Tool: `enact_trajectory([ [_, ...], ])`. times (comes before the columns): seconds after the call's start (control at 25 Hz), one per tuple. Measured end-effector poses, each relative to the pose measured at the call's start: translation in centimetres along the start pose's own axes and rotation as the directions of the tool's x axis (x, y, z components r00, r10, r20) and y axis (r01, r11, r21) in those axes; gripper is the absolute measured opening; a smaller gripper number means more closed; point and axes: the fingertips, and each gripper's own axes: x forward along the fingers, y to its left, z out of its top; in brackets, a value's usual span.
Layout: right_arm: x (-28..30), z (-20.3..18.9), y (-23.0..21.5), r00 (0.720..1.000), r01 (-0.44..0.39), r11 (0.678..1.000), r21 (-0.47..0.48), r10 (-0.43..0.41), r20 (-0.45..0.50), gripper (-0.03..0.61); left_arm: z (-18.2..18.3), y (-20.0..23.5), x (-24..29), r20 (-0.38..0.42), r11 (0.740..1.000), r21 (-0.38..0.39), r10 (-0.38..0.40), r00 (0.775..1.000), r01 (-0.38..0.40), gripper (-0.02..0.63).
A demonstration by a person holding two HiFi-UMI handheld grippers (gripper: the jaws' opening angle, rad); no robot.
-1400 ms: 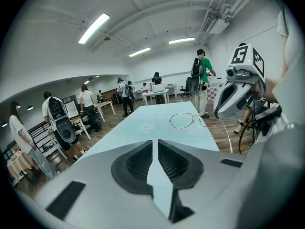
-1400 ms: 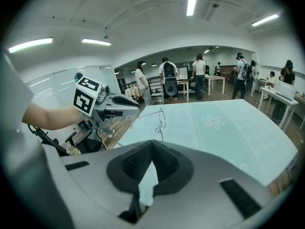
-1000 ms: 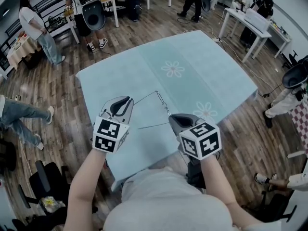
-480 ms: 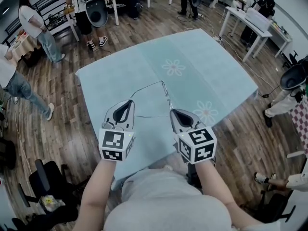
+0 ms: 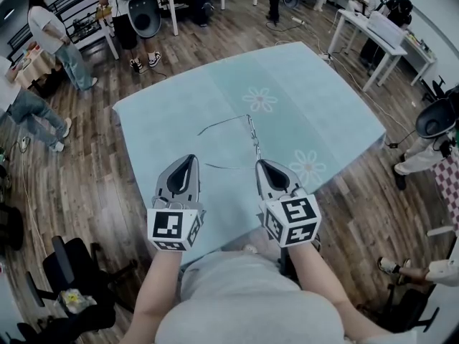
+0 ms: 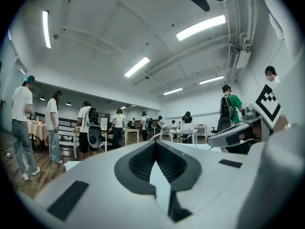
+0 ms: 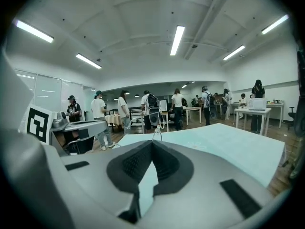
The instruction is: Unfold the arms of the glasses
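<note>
Room: wood floor point(image 5: 86, 149), with people standing about its far edges. Centre: the table point(image 5: 323, 113), under a pale blue cloth with flower prints. The person works at its near corner with a claw in each hand.

The right claw point(image 5: 261, 163) is closed on the glasses point(image 5: 252, 136), pinching the near end of the thin wire front. Its own view shows the wire rising straight from the shut tips. I judge this hold is meant to anchor the frame so the arms can swing free.

The left claw point(image 5: 189, 159) is closed, pads together, with nothing seen between them. It lies alongside the right one. Its tip is just beside the end of the nearer arm but looks apart from it.

The glasses sit between and just ahead of the two claws, over the near part of the table. Both arms reach out from the front toward the person's left, roughly parallel. They look unfolded, so the task is likely near done.

Containers: none seen on the cloth, only the glasses.
</note>
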Motion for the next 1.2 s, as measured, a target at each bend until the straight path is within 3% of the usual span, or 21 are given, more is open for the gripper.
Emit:
enact_trajectory([
  [0.32, 0.3, 0.2, 0.4, 0.999, 0.015, 1.0, -0.022, -0.014, 0.04, 0.008, -0.3, -1.9, -0.4, 0.027, 0.998, 0.057, 0.009, 1.0, -0.01, 0.009],
  [0.72, 0.3, 0.6, 0.0, 0.996, 0.046, 0.999, -0.011, -0.045, 0.082, 0.008, -0.4, -2.1, -0.4, 0.042, 0.999, 0.036, 0.039, 0.998, -0.04, 0.009],
  [1.2, 0.2, 0.4, 0.5, 0.996, 0.029, 0.999, -0.034, -0.026, 0.08, 0.006, -0.5, -2.3, -0.5, 0.042, 0.998, 0.041, 0.044, 0.998, -0.045, 0.009],
])
